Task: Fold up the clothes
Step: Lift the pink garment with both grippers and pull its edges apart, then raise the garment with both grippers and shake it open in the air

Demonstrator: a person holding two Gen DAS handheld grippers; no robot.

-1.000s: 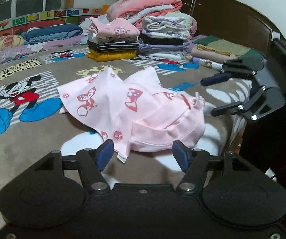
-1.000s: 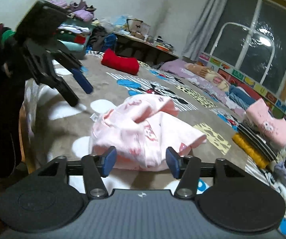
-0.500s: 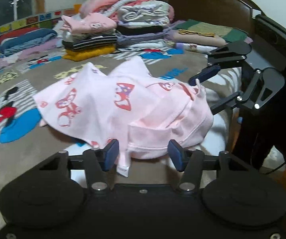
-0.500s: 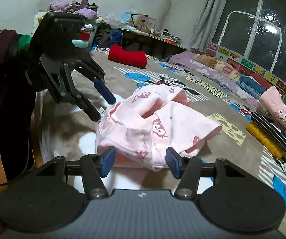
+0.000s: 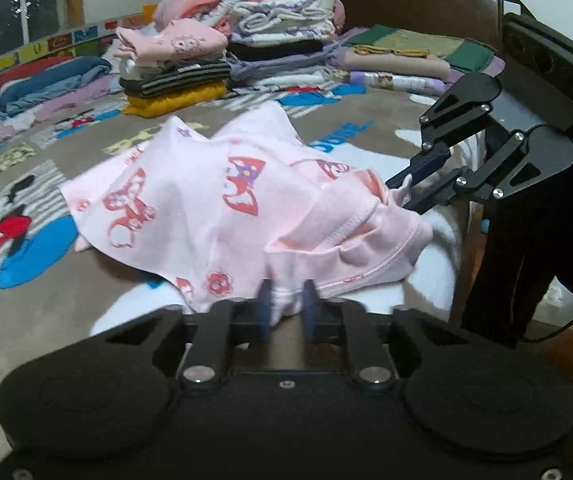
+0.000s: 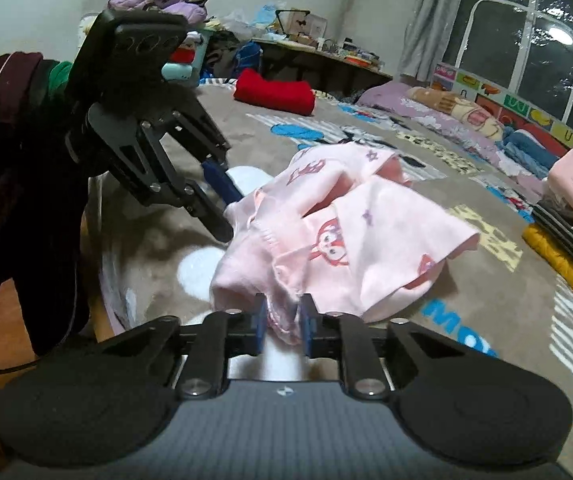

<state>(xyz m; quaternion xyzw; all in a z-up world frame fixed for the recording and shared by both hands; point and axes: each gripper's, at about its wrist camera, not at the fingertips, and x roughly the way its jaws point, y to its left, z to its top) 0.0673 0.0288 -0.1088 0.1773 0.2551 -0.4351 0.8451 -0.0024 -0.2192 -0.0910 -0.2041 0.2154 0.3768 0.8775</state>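
Now we see the pink printed garment (image 5: 214, 200) crumpled on the cartoon blanket (image 5: 66, 304), its long axis running from the bed's near edge toward the folded clothes stack (image 5: 178, 68). Our left gripper (image 5: 286, 308) and right gripper (image 6: 282, 320) both tilt downward, jaws just closed, pinching its near hem.

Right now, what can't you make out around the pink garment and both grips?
- Left gripper pads: motion-blurred in the left wrist view; contact on pink garment unclear there.
- Right gripper: hem bunched between pads, hiding which edge is held.
- Garment underside: hidden by its own folds.
- Stacked clothes: prints too small.
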